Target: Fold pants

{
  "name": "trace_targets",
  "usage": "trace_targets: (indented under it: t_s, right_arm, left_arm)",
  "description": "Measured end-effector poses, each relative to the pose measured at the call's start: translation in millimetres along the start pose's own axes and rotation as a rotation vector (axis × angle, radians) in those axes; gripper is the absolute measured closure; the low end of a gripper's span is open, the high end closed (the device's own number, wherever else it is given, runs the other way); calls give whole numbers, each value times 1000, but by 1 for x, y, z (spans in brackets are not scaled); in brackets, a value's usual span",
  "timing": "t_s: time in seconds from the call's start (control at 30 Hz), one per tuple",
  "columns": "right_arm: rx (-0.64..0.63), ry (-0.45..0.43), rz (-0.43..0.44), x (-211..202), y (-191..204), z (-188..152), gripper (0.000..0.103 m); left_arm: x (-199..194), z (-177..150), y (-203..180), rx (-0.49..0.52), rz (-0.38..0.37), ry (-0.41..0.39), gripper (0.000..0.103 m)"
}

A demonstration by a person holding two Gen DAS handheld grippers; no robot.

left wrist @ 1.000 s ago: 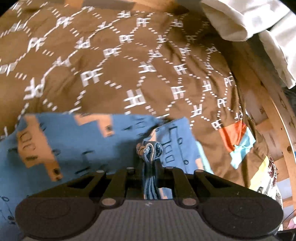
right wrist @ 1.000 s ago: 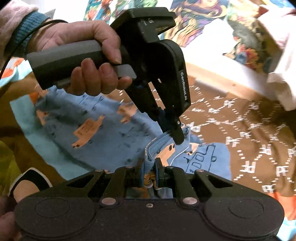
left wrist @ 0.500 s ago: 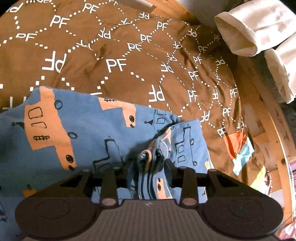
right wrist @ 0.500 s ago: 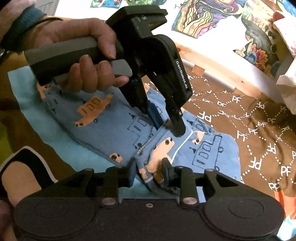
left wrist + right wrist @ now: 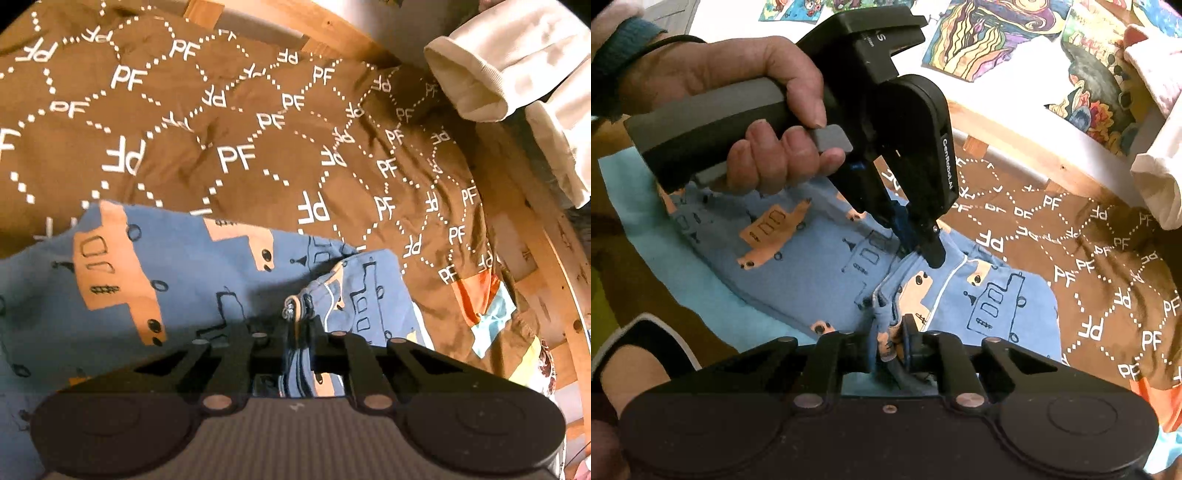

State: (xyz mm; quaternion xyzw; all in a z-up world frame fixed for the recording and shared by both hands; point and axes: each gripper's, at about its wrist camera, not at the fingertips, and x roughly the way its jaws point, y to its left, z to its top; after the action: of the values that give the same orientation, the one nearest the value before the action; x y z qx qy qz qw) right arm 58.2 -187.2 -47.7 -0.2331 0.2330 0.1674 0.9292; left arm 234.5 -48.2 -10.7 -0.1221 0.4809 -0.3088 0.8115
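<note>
Regripped after a brief release: left gripper (image 5: 299, 325) and right gripper (image 5: 888, 343) closing, both clenching blue truck-print cotton pants (image 5: 820, 258) on brown "PF"-lettered bedspread (image 5: 229, 122); "GenRobot.AI" readable.

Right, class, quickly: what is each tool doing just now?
Left tool: jaws closing, pinching a bunched edge of the blue pants.
Right tool: jaws closing, pinching the pants too.

The pants (image 5: 207, 280) run off the left edge — their hem hidden behind the gripper (image 5: 300, 321).
</note>
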Motion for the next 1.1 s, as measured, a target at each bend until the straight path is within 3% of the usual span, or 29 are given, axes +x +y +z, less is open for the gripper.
trace_targets:
  t_s: [0.17, 0.43, 0.67, 0.77, 0.83, 0.9, 0.97, 1.03, 1.1]
  right_arm:
    - [-10, -24, 46, -3, 8, 16, 89]
    - [-24, -51, 202, -3, 33, 47, 89]
    - [-63, 7, 276, 21, 60, 51, 87]
    - [-68, 25, 312, 25, 63, 47, 78]
    - [-76, 6, 321, 17, 57, 45, 59]
    - [-99, -22, 302, 5, 42, 40, 43]
    - [-123, -38, 243, -5, 23, 33, 37]
    - [-140, -31, 157, -6, -1, 26, 23]
    - [-144, -8, 65, 4, -25, 26, 22]
  left_arm:
    - [-26, 0, 13, -12, 8, -10, 92]
    - [-76, -6, 43, 38, 57, -31, 92]
    - [-64, -19, 69, 49, 137, 2, 88]
    - [-67, -23, 75, 39, 140, 0, 79]
    - [-73, -26, 72, 60, 160, -13, 73]
    - [-80, -32, 67, 99, 198, -38, 59]
    - [-86, -39, 60, 122, 244, -71, 49]
    - [-87, -47, 49, 142, 275, -100, 41]
    - [-85, -56, 38, 164, 309, -133, 31]
